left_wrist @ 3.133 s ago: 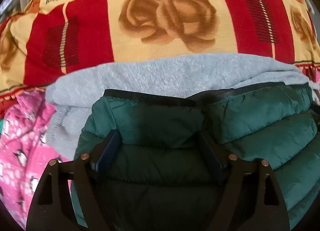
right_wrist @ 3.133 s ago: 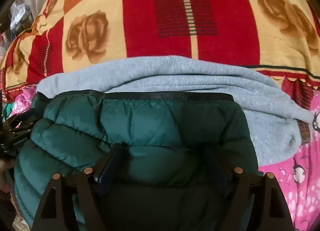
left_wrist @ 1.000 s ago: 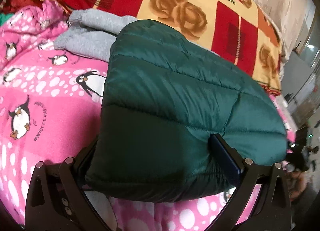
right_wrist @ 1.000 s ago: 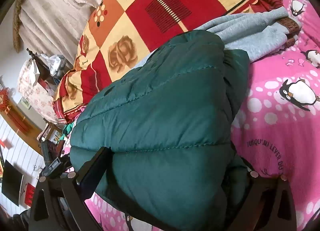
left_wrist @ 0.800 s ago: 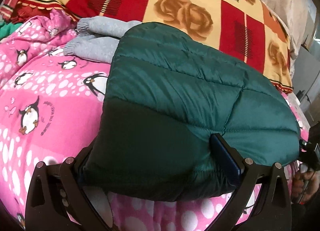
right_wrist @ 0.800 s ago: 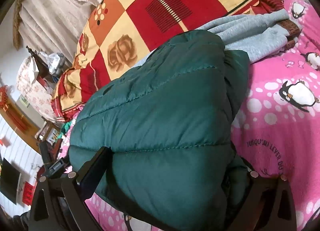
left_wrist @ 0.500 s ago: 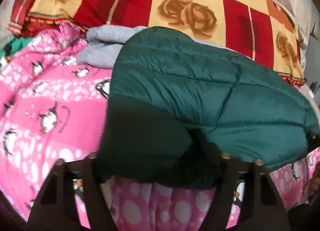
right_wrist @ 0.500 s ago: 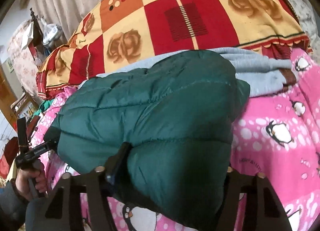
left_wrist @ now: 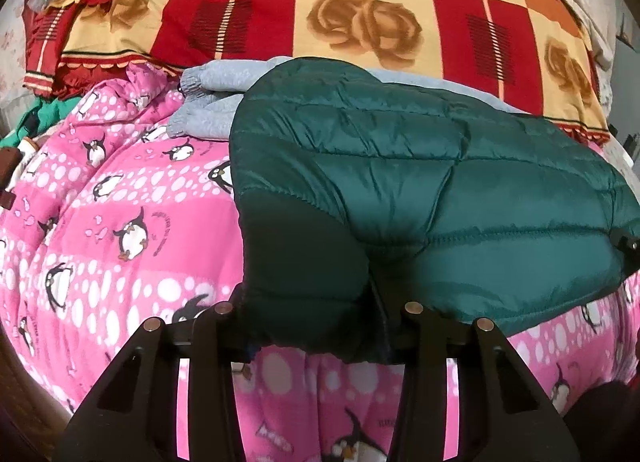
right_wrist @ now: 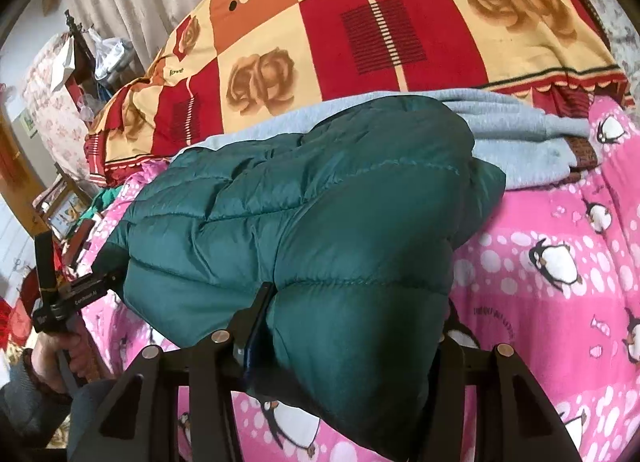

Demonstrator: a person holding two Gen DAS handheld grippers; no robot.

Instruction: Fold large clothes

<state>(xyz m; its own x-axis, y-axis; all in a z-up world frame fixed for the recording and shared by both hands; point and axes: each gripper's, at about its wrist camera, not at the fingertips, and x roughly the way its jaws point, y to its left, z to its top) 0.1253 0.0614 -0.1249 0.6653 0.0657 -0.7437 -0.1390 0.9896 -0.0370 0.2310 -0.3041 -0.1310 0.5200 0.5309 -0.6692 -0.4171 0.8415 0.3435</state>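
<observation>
Left wrist view: the left gripper has its jaws closing on the near corner of a folded green puffer jacket, the padded fabric bunched between the two fingers and bulging above them, so the corner is pinched. The jacket lies across a pink penguin blanket and its far edge rests on a folded grey sweatshirt, which sits just in front of a red, orange and cream rose-patterned blanket. At the right edge of this view a black part of the right gripper touches the jacket's other end. Right wrist view: the right gripper also has its jaws closing with the jacket's other near corner between them; the left finger presses against the quilted side and the fabric swells out over the top, while the right finger is mostly hidden behind the cloth. Here the jacket's near end looks raised off the pink blanket, sagging between the two held corners, with its far side leaning on the grey sweatshirt. The rose blanket rises behind. At the left edge of this view the left gripper shows from the side, held by a person's hand in a dark sleeve, its tip meeting the jacket's far corner. Behind it stand cluttered furniture and a pale curtain, too small to make out
</observation>
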